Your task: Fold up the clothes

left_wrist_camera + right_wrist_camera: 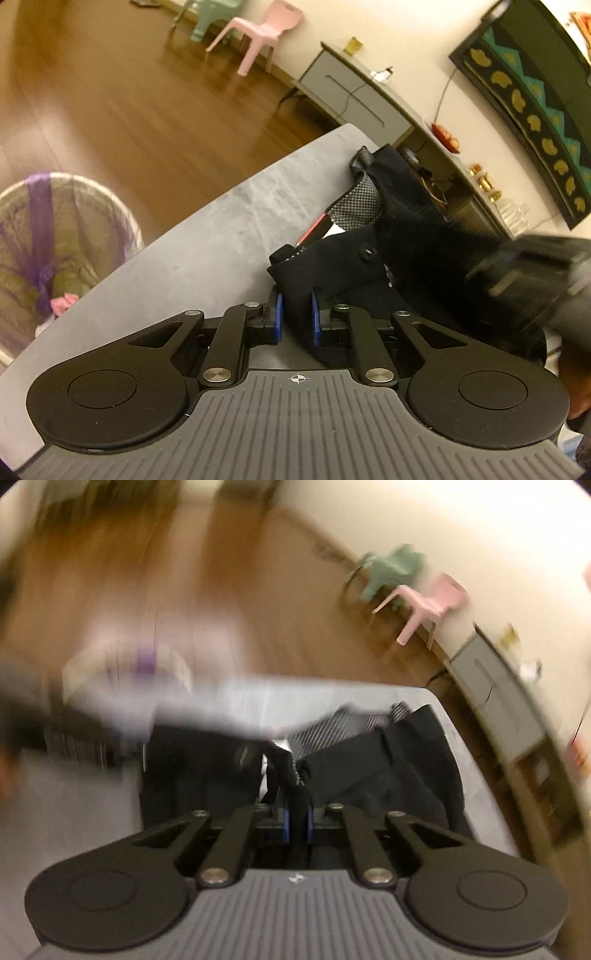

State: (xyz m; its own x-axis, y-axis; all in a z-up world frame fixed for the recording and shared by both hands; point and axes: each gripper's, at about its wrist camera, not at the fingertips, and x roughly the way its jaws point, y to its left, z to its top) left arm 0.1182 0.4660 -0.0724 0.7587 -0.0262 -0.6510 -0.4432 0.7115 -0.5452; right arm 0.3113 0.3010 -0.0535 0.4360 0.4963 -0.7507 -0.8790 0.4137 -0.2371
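On the grey bench [207, 236] lie black trousers [406, 258]; left tool [297, 319] and right tool [297, 818] each clamp their dark cloth

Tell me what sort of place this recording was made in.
Most likely a home living room. A wooden floor carries small plastic children's chairs, one pink and one pale green, against a plain wall; a low grey cabinet stands beside them, and dark trousers lie on a grey table.
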